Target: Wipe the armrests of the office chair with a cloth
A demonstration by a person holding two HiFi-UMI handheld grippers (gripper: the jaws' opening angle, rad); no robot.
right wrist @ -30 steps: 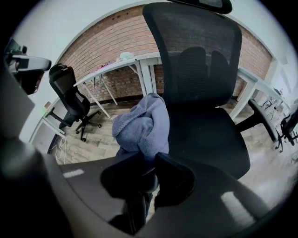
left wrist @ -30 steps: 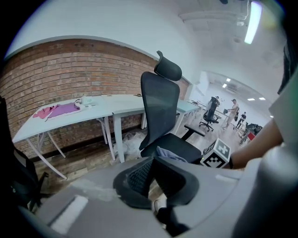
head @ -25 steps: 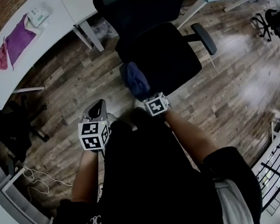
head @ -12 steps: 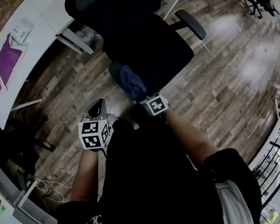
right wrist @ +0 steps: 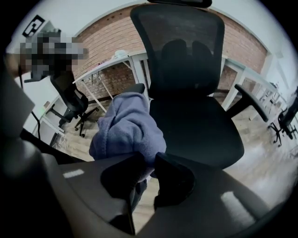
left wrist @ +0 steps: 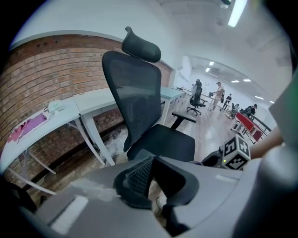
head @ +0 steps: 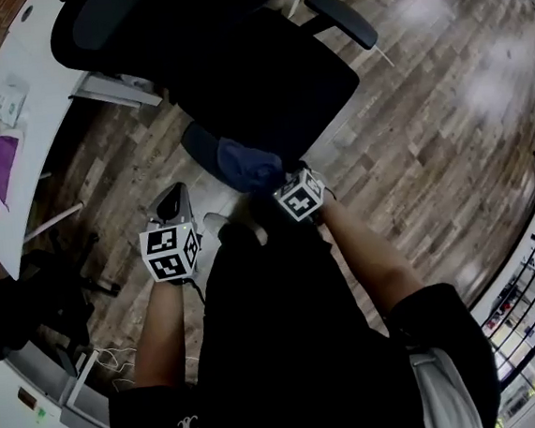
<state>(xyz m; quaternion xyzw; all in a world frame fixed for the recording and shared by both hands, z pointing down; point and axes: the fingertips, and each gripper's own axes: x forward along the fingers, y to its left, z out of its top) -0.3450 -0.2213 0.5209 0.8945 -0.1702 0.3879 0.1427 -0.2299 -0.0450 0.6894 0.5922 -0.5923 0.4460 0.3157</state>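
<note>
Because the job is to rub down the arms of the office chair (head: 264,77), the right gripper (right wrist: 145,167) carries the working tool: its two fingers are pinched on a fold of the bluish cloth (head: 247,163), which bulges out ahead of them in a soft bunch rather than lying flat. In the head view the cloth sits at about 12 o'clock from that gripper, over the end of the near armrest (head: 197,145) closest to the person. It looks to be resting on the pad, though the bunch hides the contact itself. Gripping it wadded like this likely gives a thick cushion to press and drag with. The left gripper (left wrist: 152,162) hangs back at roughly 8 o'clock from the cloth, well apart from the chair. Its finger tips are drawn together on nothing, so I judge it is simply being kept out of the way. The near armrest runs from about 10 o'clock to 4 o'clock in the head view, as does the far armrest (head: 343,20) across the seat. The cloth's bunch lies roughly along that line, pointing toward the backrest, which suggests strokes along the pad's length.
</note>
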